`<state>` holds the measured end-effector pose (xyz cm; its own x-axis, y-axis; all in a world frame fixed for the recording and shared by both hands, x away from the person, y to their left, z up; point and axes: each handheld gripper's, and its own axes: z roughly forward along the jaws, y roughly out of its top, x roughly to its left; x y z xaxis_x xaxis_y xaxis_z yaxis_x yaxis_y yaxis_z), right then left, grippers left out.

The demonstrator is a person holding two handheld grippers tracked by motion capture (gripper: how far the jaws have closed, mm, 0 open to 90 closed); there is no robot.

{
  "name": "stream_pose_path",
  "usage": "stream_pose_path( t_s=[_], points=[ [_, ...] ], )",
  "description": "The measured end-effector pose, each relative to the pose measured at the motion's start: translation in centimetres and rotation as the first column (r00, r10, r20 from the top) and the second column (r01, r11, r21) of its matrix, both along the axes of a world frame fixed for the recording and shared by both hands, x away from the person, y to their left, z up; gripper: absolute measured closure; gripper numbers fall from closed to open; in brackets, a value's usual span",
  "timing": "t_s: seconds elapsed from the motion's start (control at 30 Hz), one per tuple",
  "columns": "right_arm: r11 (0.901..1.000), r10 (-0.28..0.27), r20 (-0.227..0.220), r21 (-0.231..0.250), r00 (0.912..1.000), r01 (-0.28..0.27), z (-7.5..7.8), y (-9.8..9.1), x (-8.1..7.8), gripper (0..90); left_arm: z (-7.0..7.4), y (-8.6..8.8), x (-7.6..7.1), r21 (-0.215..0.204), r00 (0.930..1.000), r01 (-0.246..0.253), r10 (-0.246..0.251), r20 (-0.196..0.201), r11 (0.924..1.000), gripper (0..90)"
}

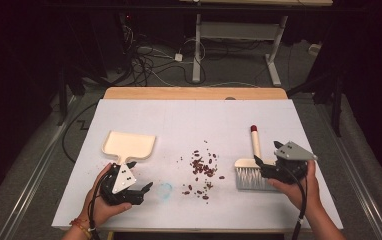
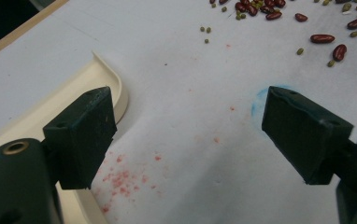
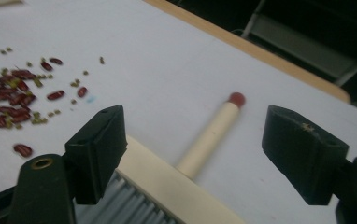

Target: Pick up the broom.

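Two tools and one bean spill on the bench (image 1: 299, 125), so I'll place everything off the bean pile (image 1: 202, 167).

High view first: the cream dustpan (image 1: 128, 146) sits well to the left of the pile, mouth away from you, its short handle pointing back at your left gripper (image 1: 140, 176), which hovers just beside it. The brush (image 1: 253, 167) lies about as far to the right of the pile, bristles toward you, red-tipped handle pointing away. Your right gripper (image 1: 265, 163) is right over the brush head.

Left gripper view: jaws spread wide, nothing between them. The dustpan's curved rim (image 2: 116, 88) is by the left jaw, and the pile (image 2: 279, 18) is up ahead. I'd say the pan is light, stiff plastic that'll skate on the smooth sheet, so pinch the handle stub and press it down.

Right gripper view: also released, jaws wide apart and straddling the brush, with the cream head block (image 3: 167, 182) low between them and the handle (image 3: 211, 137) running away. The pile (image 3: 17, 93) is off to the left. The head block looks like the stiff, flat-sided spot to clamp; the round handle would probably roll in the jaws. The bristles are soft, so don't grab those. The beans look light and likely to scatter, so sweep gently.
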<state>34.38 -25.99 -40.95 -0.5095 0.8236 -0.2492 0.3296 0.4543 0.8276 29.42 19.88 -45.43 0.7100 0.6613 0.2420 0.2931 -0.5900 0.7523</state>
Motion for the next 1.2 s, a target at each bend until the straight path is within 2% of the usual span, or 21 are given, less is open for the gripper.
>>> stream_pose_path(
  t_s=[0.13,0.23,0.3,0.33,0.37,0.5,0.53,0.6,0.67,0.73,0.83,1.03,1.1,1.2],
  points=[
    [0.9995,-0.026,-0.096,-0.019,0.9950,0.024,0.4,0.7,2.8,24.3,0.0,-0.4,0.3,0.012,0.9999,0.013,-0.013,0.001,0.9998,17.0],
    [0.9976,-0.069,-0.196,-0.023,0.9782,0.066,0.1,1.0,5.4,26.4,0.0,-0.5,0.3,0.014,0.9998,0.017,-0.017,0.003,0.9998,17.0],
    [0.9917,-0.128,-0.272,-0.036,0.9538,0.123,-0.5,1.1,7.1,28.9,0.0,-0.6,0.3,0.018,0.9998,0.019,-0.019,0.003,0.9996,17.0],
    [0.9895,-0.143,-0.318,-0.025,0.9374,0.142,-1.0,1.2,8.0,30.5,0.0,-0.5,0.3,0.018,0.9998,0.020,-0.020,0.002,0.9997,17.0],
    [0.9872,-0.158,-0.359,-0.036,0.9198,0.156,-1.5,1.3,8.7,32.4,0.0,-0.5,0.3,0.017,0.9998,0.020,-0.020,0.002,0.9997,17.0],
    [0.9764,-0.216,-0.449,-0.084,0.8674,0.199,-4.1,1.5,11.1,38.5,-0.2,-0.4,0.4,0.017,0.9998,0.015,-0.015,-0.009,0.9997,17.0],
    [0.9758,-0.218,-0.462,-0.095,0.8596,0.197,-4.7,1.6,11.4,38.2,-0.2,-0.4,0.5,0.017,0.9999,0.013,-0.013,-0.011,0.9998,17.0],
    [0.9779,-0.209,-0.458,-0.084,0.8639,0.192,-4.6,1.5,11.4,43.7,-0.2,-0.5,0.5,0.024,0.9998,0.014,-0.014,-0.011,0.9996,17.0],
    [0.9847,-0.174,-0.452,-0.077,0.8748,0.156,-4.6,1.9,11.1,61.7,-0.3,-0.6,0.6,0.041,0.9998,0.017,-0.017,-0.010,0.9990,17.0],
    [0.9870,-0.158,-0.441,-0.096,0.8834,0.129,-4.5,2.5,10.9,65.5,-0.3,-0.6,0.6,0.050,0.9998,0.020,-0.020,-0.008,0.9985,17.0],
    [0.9914,-0.128,-0.447,-0.083,0.8851,0.102,-4.6,2.3,11.0,69.0,-0.2,-0.6,0.6,0.049,0.9997,0.023,-0.022,-0.008,0.9985,17.0],
    [0.9958,-0.090,-0.460,-0.058,0.8836,0.071,-4.5,1.9,11.2,70.2,-0.5,-0.4,0.7,0.057,0.9997,0.023,-0.022,-0.013,0.9981,17.2],
    [0.9964,-0.084,-0.460,-0.050,0.8839,0.068,-4.5,1.7,11.2,70.2,-0.4,-0.5,0.8,0.048,0.9997,0.021,-0.020,-0.011,0.9986,17.6],
    [0.9965,-0.083,-0.448,-0.045,0.8900,0.071,-4.5,1.7,11.0,70.3,-0.2,-1.0,1.1,0.045,0.9996,0.026,-0.026,-0.004,0.9986,17.6]
  ],
)
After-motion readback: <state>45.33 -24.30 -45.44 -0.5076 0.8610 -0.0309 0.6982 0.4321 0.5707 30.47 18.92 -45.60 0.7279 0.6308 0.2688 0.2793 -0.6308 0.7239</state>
